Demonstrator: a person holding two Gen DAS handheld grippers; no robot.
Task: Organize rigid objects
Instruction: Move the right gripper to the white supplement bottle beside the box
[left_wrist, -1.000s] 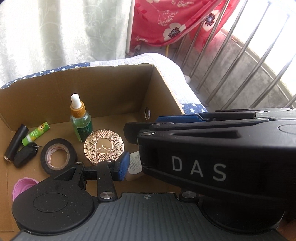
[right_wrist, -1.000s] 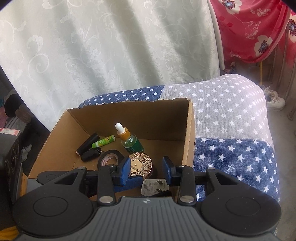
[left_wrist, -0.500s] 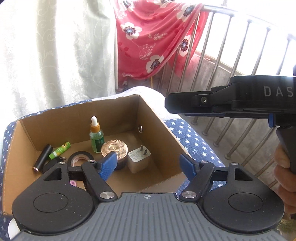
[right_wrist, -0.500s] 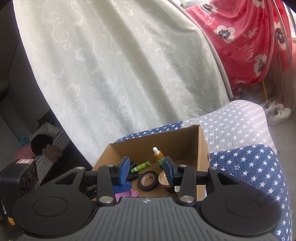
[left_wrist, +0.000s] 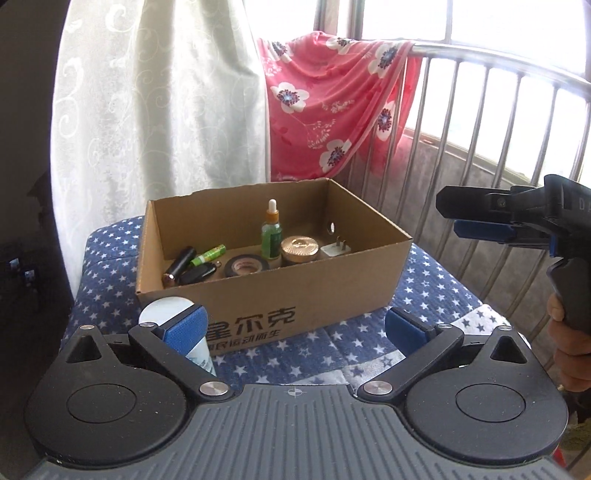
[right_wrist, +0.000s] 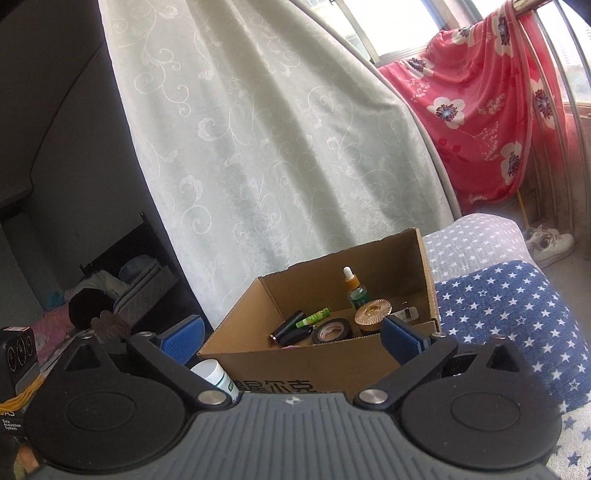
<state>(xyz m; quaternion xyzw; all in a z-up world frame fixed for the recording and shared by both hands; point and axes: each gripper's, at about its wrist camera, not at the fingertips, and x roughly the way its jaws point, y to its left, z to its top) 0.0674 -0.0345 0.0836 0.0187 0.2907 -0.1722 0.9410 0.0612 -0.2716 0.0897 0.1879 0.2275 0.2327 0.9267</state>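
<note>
1. Both grippers stood wide open and held nothing: the left gripper hovered in front of the cardboard box, and the right gripper hung in the air near the box's front.
2. That box sat on a star-patterned blue cloth and held a green dropper bottle, standing upright, with a rose-gold round compact just beside it and a white plug adapter toward the right wall.
3. Left of those lay a roll of black tape, a black key fob, a green tube and a dark cylinder.
4. Outside the box, at its front left corner, stood a white container, half hidden behind the left gripper's blue pad; what it was could not be made out.
5. Something pink showed at the box floor in the right wrist view, mostly hidden by the front wall.
6. Seen side-on from the left wrist view, the right gripper was held level by a hand cut off at the frame edge.
7. Behind the box hung a white curtain and a red floral cloth over a metal railing.
</note>
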